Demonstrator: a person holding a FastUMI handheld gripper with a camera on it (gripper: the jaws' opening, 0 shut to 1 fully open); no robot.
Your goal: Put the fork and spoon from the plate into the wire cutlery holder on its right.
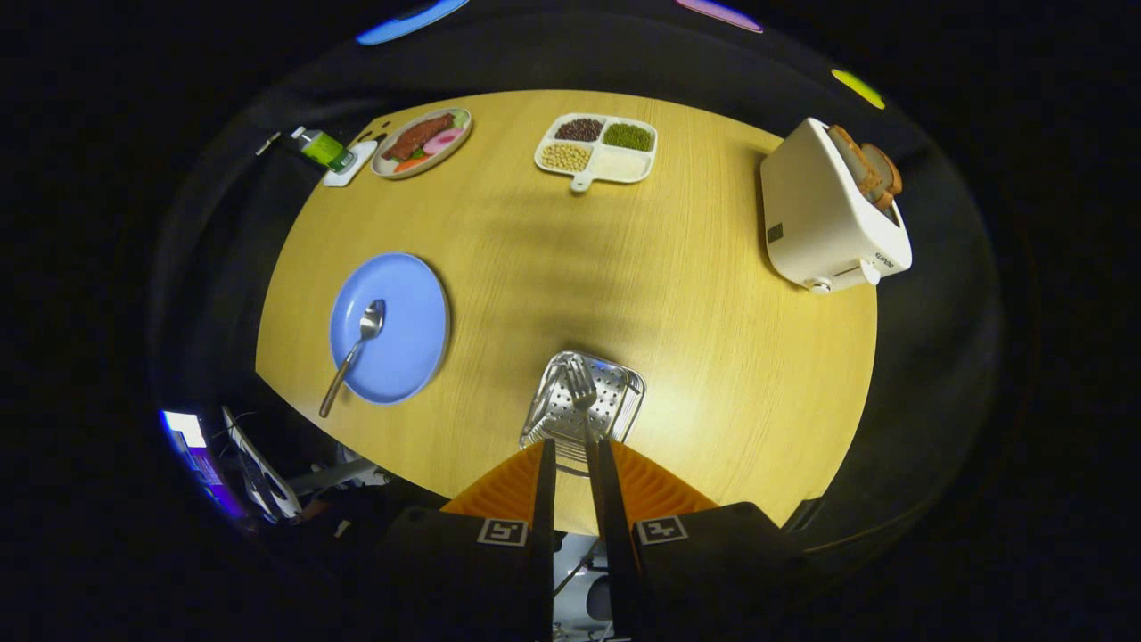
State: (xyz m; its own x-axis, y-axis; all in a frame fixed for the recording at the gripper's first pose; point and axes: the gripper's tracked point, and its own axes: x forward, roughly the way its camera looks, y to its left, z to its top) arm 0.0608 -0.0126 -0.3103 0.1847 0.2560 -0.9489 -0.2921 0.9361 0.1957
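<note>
Jaws clenched on the fork (pixel 581 392), gripper (pixel 570 450) held high above the wire holder (pixel 615 406), pointing down

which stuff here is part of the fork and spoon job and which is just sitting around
Job: fork held in the shut claw over the wire cutlery holder; spoon on the blue plate.

Just lying about: toaster, divided tray of beans, food plate, green bottle.

The fork's (pixel 581 392) handle is hidden between the jaws.
</note>
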